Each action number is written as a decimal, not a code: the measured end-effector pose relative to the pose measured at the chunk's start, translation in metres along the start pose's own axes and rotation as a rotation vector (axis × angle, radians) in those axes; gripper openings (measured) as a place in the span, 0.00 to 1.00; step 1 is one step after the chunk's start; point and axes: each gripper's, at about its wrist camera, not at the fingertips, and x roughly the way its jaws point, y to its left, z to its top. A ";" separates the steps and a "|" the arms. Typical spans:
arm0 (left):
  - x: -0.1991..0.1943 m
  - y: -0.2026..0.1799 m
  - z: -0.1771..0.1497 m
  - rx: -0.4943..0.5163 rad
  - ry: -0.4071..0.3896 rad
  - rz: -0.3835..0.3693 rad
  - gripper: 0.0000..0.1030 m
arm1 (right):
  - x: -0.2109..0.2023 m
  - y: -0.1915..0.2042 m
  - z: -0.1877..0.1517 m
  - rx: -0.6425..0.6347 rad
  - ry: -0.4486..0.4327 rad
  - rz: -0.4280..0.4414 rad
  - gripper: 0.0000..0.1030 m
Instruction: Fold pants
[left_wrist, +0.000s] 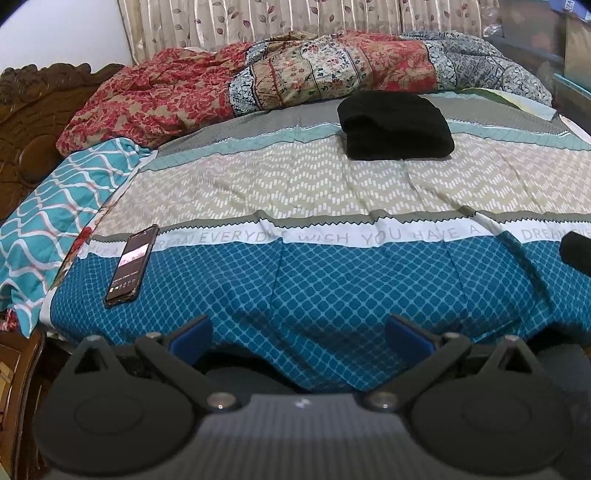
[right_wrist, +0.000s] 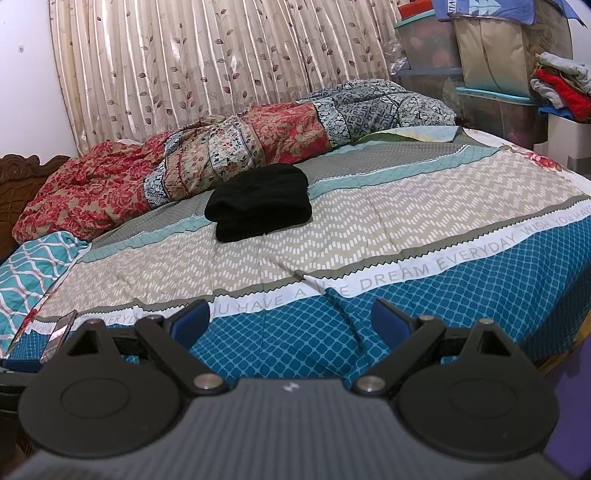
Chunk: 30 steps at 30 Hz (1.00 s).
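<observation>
Folded black pants far across bed, both jaws empty

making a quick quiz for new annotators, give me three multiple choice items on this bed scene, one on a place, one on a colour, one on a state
1. Where does the phone lie on the bed cover?
A. by the near left edge
B. on top of the pants
C. against the curtain

2. What colour are the pants?
A. red
B. black
C. white

3. How do the left gripper and the right gripper stand?
A. both shut on the pants
B. one open, one shut on the phone
C. both open, holding nothing

Answers:
1. A, the phone rests on the blue band near the left edge, well apart from the pants.
2. B, the folded bundle is plain black.
3. C, in each wrist view the blue pads are spread wide with only the bed cover between them.
</observation>
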 end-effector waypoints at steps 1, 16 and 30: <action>0.001 0.000 0.000 0.000 0.004 -0.002 1.00 | 0.000 0.000 0.000 -0.001 0.001 0.002 0.93; 0.009 0.001 -0.004 0.004 0.054 -0.024 1.00 | 0.000 0.006 -0.006 0.011 0.013 -0.004 0.93; 0.010 -0.001 -0.004 0.012 0.063 -0.025 1.00 | 0.000 0.007 -0.007 0.013 0.016 -0.005 0.93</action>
